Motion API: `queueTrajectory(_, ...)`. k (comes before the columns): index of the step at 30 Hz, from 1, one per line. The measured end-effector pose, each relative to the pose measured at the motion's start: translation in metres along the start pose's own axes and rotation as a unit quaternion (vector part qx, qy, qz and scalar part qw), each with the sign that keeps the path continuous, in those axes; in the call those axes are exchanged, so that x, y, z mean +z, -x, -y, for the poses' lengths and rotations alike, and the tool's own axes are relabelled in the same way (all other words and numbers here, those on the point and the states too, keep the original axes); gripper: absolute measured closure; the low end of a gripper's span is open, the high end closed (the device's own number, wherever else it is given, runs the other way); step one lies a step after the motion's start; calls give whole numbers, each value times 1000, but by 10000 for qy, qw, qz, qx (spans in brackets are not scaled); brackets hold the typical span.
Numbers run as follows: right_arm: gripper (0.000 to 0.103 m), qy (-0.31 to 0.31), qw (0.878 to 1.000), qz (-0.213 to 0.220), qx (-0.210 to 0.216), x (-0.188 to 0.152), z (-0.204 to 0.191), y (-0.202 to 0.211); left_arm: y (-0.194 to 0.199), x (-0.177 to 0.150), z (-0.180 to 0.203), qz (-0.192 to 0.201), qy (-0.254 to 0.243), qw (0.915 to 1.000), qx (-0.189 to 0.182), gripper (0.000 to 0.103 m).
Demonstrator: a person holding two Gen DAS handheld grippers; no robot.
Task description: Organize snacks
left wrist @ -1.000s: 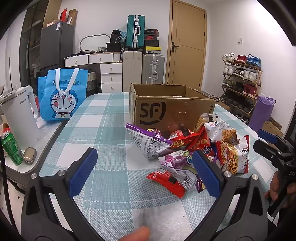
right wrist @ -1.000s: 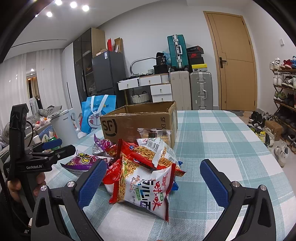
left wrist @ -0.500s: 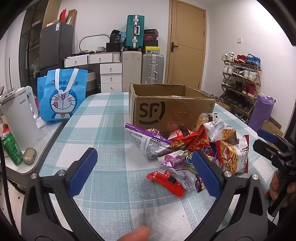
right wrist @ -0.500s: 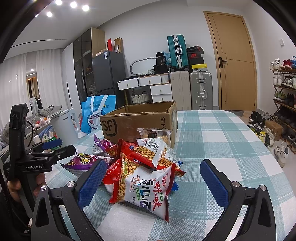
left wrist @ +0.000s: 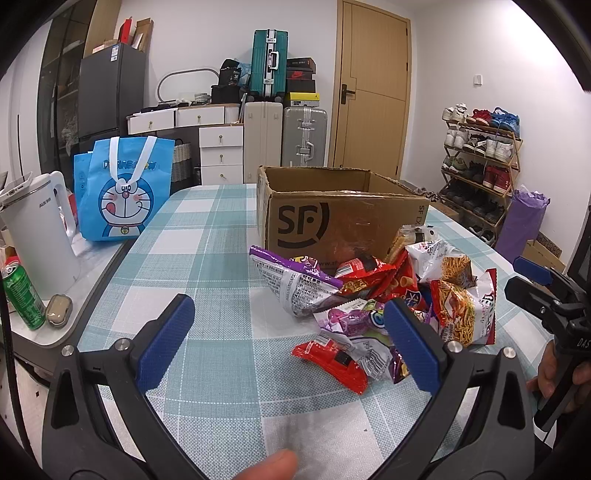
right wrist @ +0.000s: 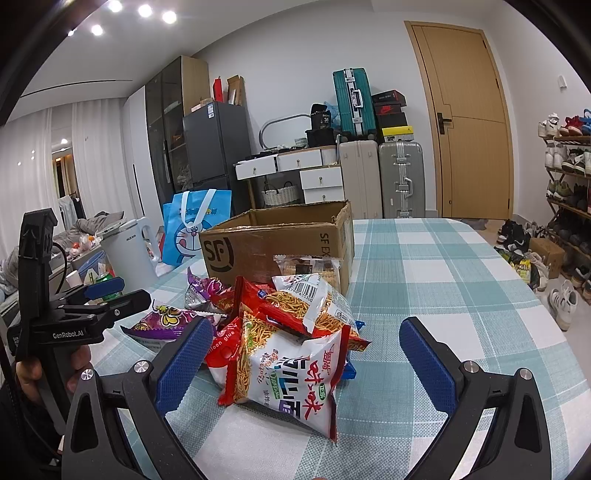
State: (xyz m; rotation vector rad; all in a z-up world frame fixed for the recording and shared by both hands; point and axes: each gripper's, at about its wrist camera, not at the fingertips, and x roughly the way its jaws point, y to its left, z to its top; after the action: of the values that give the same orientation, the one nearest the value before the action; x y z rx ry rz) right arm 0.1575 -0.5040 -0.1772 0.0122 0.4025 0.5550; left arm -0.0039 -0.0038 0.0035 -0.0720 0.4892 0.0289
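My room is evenly and brightly lit. In my right view, ceiling spots (right wrist: 144, 11) burn white at the top left. Shadows under the snacks (right wrist: 295, 354) on the desk (left wrist: 207, 258) are soft and short. Foil bags catch small glints. Both views are sharp in the middle; the fisheye bends the door (right wrist: 469, 122) and walls, and black vignette fills the corners.

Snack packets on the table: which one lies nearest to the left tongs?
The flat red packet, apart at the pile's front edge, just inside the left tongs' right finger.
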Motion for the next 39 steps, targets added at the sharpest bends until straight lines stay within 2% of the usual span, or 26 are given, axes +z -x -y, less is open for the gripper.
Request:
queueTrajectory(20, 0, -12, 10000, -36, -16, 0, 1, 0, 3, 2, 2, -7, -23, 10000, -27, 1)
queueTrajectory(33, 0, -34, 9993, -355, -105, 0, 2, -14, 3, 2, 6, -84, -65, 9999, -93, 1)
queueTrajectory(39, 0, 67, 9979, -607, -228, -2, -1, -20, 1, 3, 11, -79, -272, 9995, -134, 1)
